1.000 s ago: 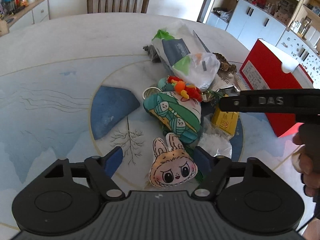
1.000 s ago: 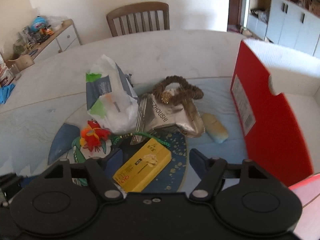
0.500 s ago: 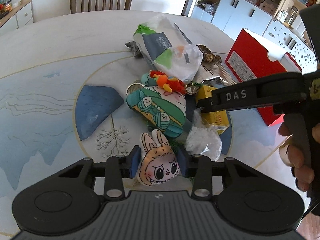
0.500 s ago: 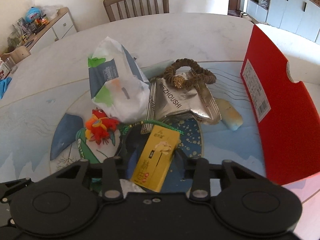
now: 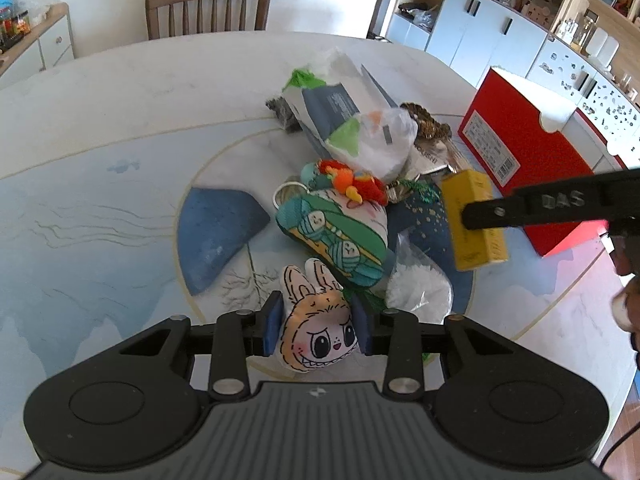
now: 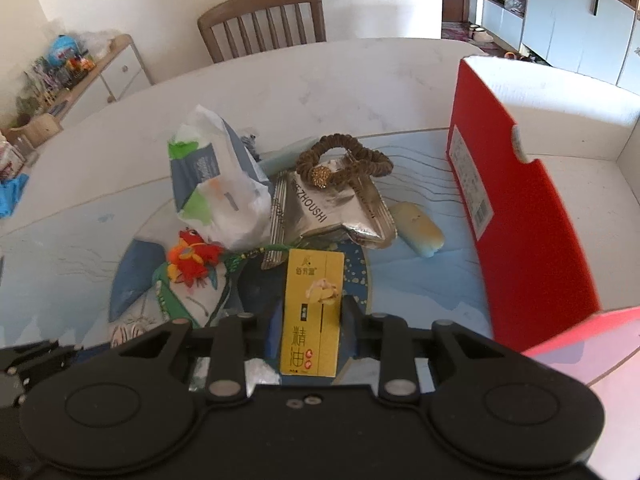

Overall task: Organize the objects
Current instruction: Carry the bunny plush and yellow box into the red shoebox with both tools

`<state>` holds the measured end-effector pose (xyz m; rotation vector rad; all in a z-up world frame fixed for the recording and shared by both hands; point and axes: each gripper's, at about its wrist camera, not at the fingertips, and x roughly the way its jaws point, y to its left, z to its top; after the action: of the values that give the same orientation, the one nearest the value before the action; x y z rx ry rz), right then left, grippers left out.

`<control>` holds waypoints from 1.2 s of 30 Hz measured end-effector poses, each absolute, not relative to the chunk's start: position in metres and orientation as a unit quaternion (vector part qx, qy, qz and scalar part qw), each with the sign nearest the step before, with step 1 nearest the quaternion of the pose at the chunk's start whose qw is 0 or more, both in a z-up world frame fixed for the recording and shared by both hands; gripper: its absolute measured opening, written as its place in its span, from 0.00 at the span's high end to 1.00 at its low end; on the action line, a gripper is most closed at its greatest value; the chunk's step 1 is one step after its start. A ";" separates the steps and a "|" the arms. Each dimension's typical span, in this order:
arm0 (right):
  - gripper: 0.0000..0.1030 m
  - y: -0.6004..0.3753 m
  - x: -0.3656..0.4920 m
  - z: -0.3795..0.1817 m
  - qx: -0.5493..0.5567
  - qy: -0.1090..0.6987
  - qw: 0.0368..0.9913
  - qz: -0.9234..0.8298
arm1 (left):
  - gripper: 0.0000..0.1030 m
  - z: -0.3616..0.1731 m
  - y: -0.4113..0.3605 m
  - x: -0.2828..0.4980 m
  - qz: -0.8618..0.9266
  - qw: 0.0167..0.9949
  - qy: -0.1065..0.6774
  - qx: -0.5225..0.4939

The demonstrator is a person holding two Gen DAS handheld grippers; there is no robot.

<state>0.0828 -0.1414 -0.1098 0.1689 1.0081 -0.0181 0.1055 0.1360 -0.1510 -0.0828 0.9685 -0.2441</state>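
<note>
My left gripper point(image 5: 316, 326) is shut on a flat bunny-face charm point(image 5: 316, 330) at the near edge of the pile. My right gripper point(image 6: 310, 330) is shut on a yellow box point(image 6: 312, 312) and holds it above the table; the box also shows in the left wrist view point(image 5: 474, 220), raised beside the red box point(image 5: 532, 160). The pile holds a green yarn-print pouch point(image 5: 334, 236), a red-orange toy point(image 5: 356, 184), a white plastic bag point(image 6: 218, 192), a silver packet point(image 6: 332, 212) and a brown hair tie point(image 6: 344, 158).
The open red box point(image 6: 520, 216) stands at the right, its white inside showing. A pale soap-like bar point(image 6: 418, 232) lies next to it. A wooden chair point(image 6: 264, 20) is behind the table. A clear packet of white stuff point(image 5: 418, 288) lies near my left gripper.
Both grippers closed: the left on the bunny charm, the right on the yellow box. The yellow box has been turned lengthwise and lifted toward the red box.
</note>
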 end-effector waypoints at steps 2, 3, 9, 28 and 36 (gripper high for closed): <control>0.72 -0.147 0.079 -0.104 0.081 0.479 0.874 0.000 | 0.66 -0.146 0.135 0.105 -0.114 0.878 0.463 -0.041; 0.72 -0.149 0.076 -0.100 0.082 0.478 0.875 0.007 | 0.66 -0.142 0.134 0.104 -0.115 0.879 0.461 -0.043; 0.72 -0.170 0.060 -0.069 0.071 0.457 0.885 0.049 | 0.66 -0.116 0.119 0.100 -0.105 0.890 0.441 -0.044; 0.72 -0.287 0.043 -0.016 0.065 0.399 0.912 0.069 | 0.66 -0.042 0.001 0.118 -0.165 0.902 0.397 -0.042; 0.72 -0.337 0.041 -0.028 0.067 0.405 0.911 0.038 | 0.66 -0.037 -0.058 0.148 -0.201 0.891 0.405 -0.036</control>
<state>0.0405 -0.3370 -0.0276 0.1382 0.8356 0.0793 0.1482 -0.0577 -0.0371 -0.0748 0.8401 -0.4182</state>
